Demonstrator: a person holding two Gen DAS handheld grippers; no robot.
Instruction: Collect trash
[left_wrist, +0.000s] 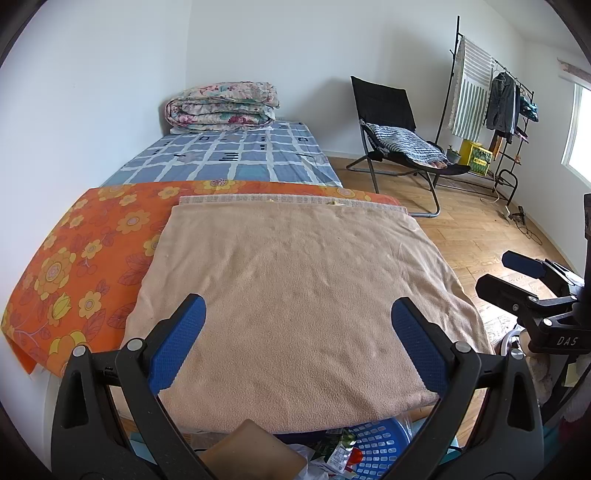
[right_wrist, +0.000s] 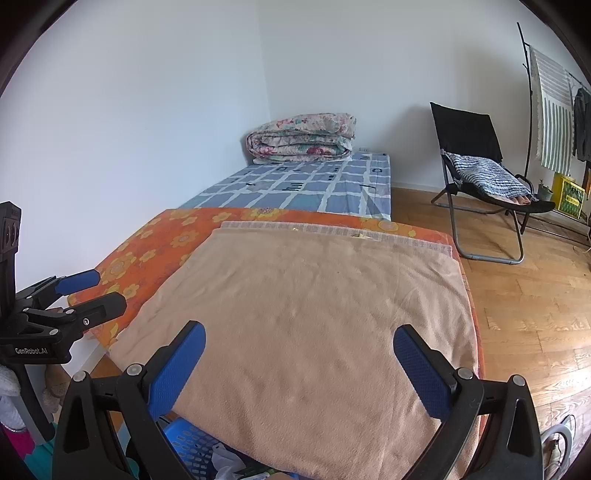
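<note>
My left gripper (left_wrist: 298, 301) stands open and holds nothing, hovering over a beige fleece blanket (left_wrist: 295, 280) on a low mattress. My right gripper (right_wrist: 300, 326) is also open and holds nothing, above the same blanket (right_wrist: 317, 314). Each gripper shows in the other's view: the right gripper (left_wrist: 496, 275) at the right edge, the left gripper (right_wrist: 98, 292) at the left edge. Small yellow scraps (left_wrist: 336, 202) (right_wrist: 358, 234) lie on the blanket's far hem. Below the near edge, a blue plastic basket (left_wrist: 380, 439) (right_wrist: 188, 443) holds a green wrapper (left_wrist: 338, 448), a brown sheet (left_wrist: 255, 450) and white plastic.
An orange flowered sheet (left_wrist: 85, 258) lies under the blanket. Beyond it is a blue checked bed (left_wrist: 236, 155) with a folded floral quilt (left_wrist: 221, 107). A black folding chair (left_wrist: 399, 140) and a clothes rack (left_wrist: 495, 110) stand on the wooden floor (right_wrist: 528, 295) at the right.
</note>
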